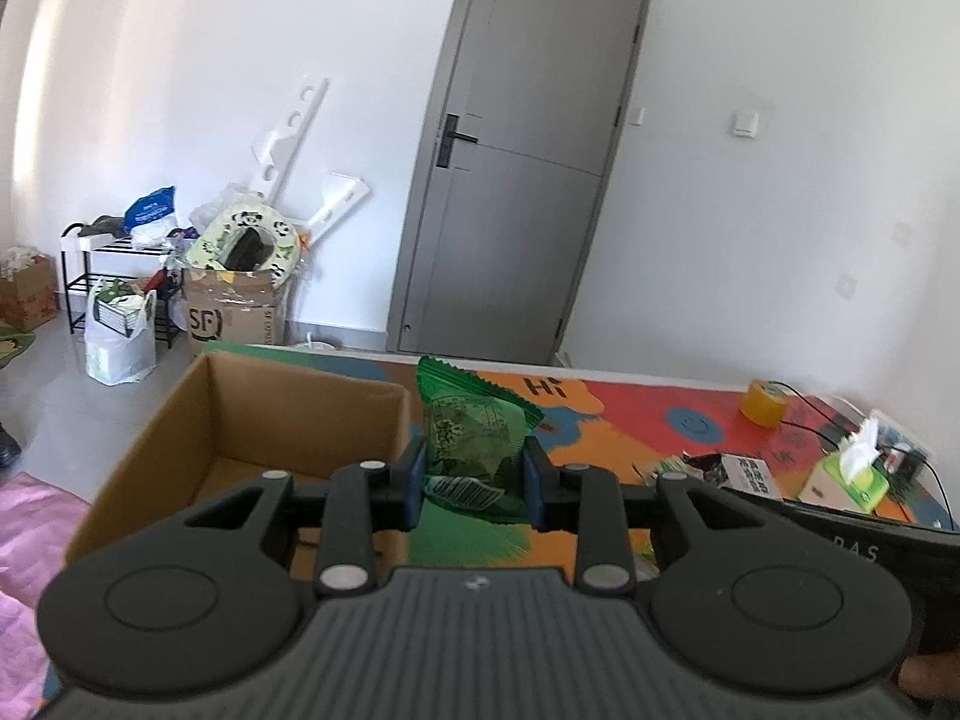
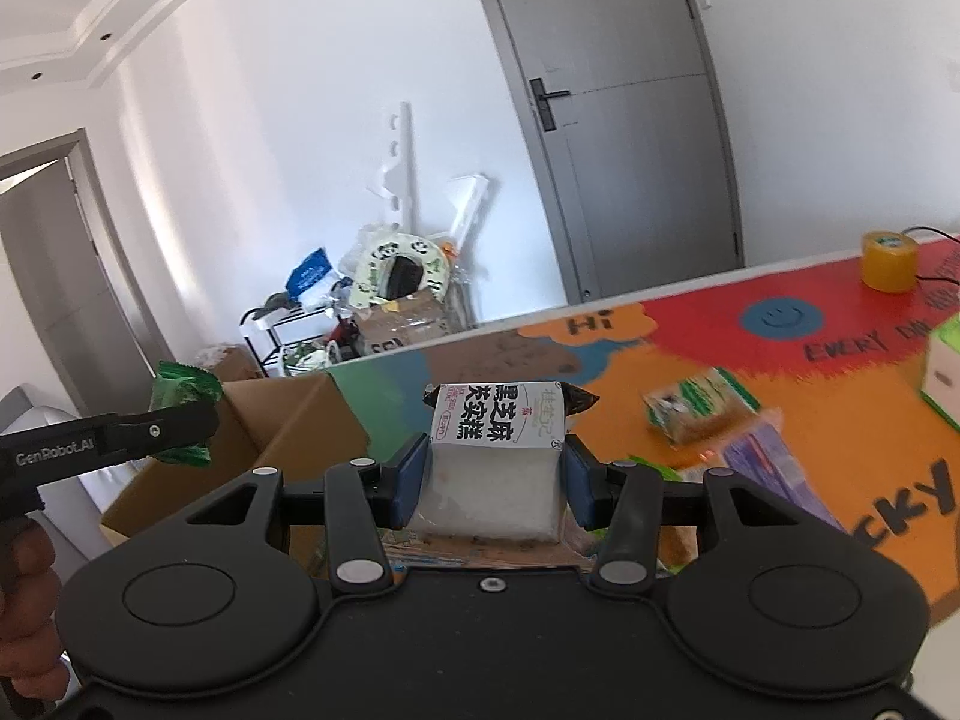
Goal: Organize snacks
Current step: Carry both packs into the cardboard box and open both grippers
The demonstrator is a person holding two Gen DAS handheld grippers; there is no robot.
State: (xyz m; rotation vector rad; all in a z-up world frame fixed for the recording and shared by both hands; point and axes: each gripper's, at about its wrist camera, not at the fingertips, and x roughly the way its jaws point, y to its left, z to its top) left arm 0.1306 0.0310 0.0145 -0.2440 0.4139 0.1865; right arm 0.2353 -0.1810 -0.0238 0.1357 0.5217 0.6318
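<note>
Left wrist view: the left gripper (image 1: 475,474) is clamped on a green snack packet (image 1: 474,438), which stands upright between the blue pads (image 1: 413,477), just right of the open cardboard box (image 1: 252,414) on the colourful table (image 1: 630,414).

The right wrist view shows what that one barely catches — the right gripper (image 2: 497,474) closed against the sides of a white snack packet (image 2: 498,456) with black print, held above the table. It also shows the left gripper from the side, over the box, and two loose snacks — one green-brown (image 2: 696,405), one purple (image 2: 774,462) — lying blurred on the table to the right. A yellow tape roll (image 2: 889,261) sits at the far edge.
</note>
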